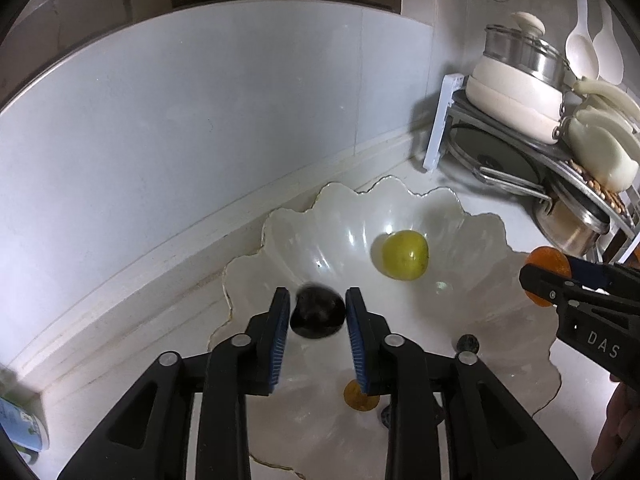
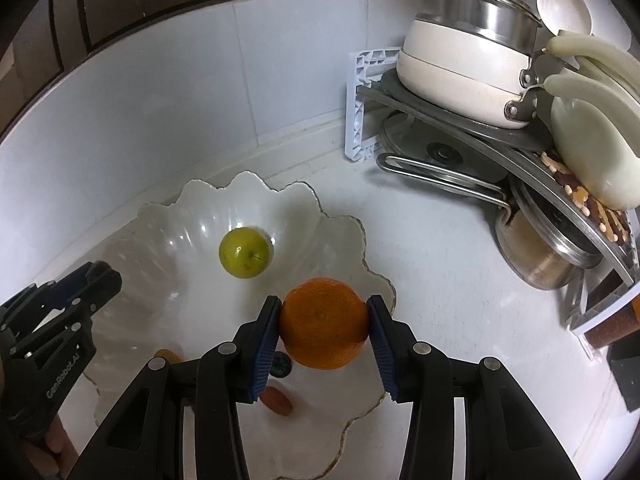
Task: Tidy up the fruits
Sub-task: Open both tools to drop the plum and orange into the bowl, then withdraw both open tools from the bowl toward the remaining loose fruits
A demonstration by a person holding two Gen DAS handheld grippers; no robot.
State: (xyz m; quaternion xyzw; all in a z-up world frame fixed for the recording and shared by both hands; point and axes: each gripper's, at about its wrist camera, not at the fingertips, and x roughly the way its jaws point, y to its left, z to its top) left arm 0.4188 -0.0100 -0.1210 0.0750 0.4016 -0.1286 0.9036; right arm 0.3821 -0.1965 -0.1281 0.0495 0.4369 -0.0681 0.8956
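Note:
A white scalloped bowl (image 1: 472, 216) (image 2: 248, 180) sits on the pale counter with a green apple (image 1: 404, 255) (image 2: 245, 252) inside it. In the left wrist view my left gripper (image 1: 318, 294) hangs over the bowl's near-left side. A blurred dark round fruit (image 1: 318, 314) lies just past its tips, and the pads stand clear of it. My right gripper (image 2: 324, 302) is shut on an orange (image 2: 324, 322) (image 1: 548, 258) above the bowl's right rim. A few small fruit pieces (image 2: 276, 400) lie on the bowl's near floor.
A white corner rack (image 2: 360, 120) at the right carries a cream pot with a glass lid (image 2: 460, 60), more lids and a steel pot (image 2: 540, 264). The tiled wall runs behind the bowl. A printed carton (image 1: 20, 428) stands at the left. A hand (image 2: 52, 440) grips the left tool.

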